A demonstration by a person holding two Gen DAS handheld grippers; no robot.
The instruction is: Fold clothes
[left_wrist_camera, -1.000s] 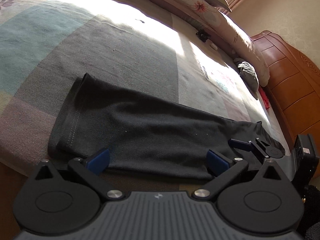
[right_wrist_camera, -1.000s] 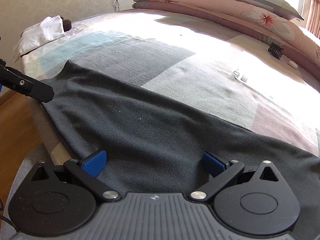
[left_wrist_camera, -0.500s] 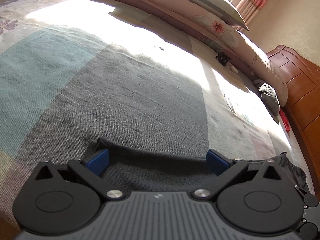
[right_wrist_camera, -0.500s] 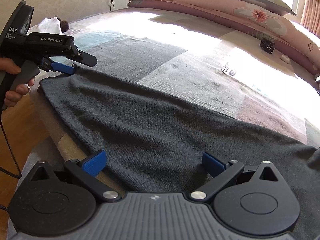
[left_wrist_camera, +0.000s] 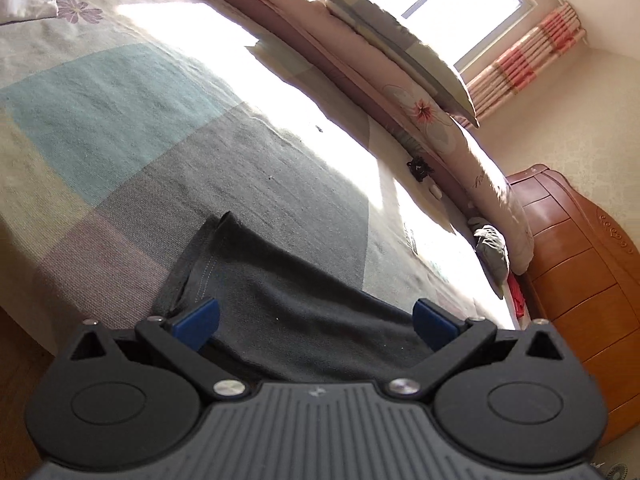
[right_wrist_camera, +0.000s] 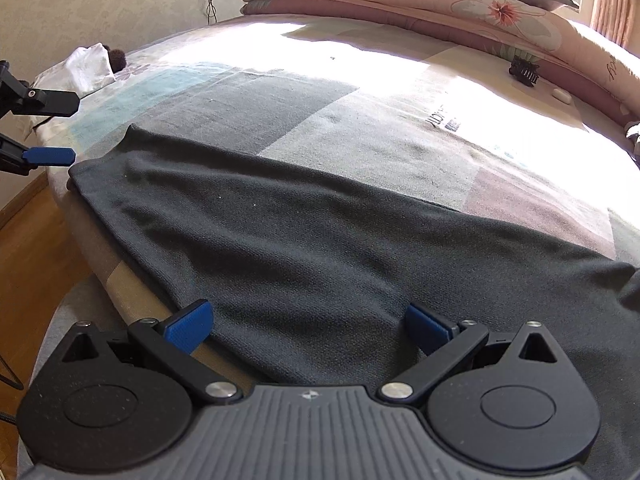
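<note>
One dark grey knit garment (right_wrist_camera: 320, 248) lay flat along the near edge of the patchwork woven bedspread (right_wrist_camera: 380, 128), while two blue-padded grippers, left gripper (left_wrist_camera: 316, 320) and right gripper (right_wrist_camera: 312, 324), hovered over it spread wide, holding nothing.

Dark grey garment (right_wrist_camera: 304, 232) — spread flat, along bed's near edge

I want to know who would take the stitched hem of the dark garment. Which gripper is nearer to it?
The left gripper: the hem lies just before its left finger. The right gripper hangs over the garment further along, away from that end.
</note>
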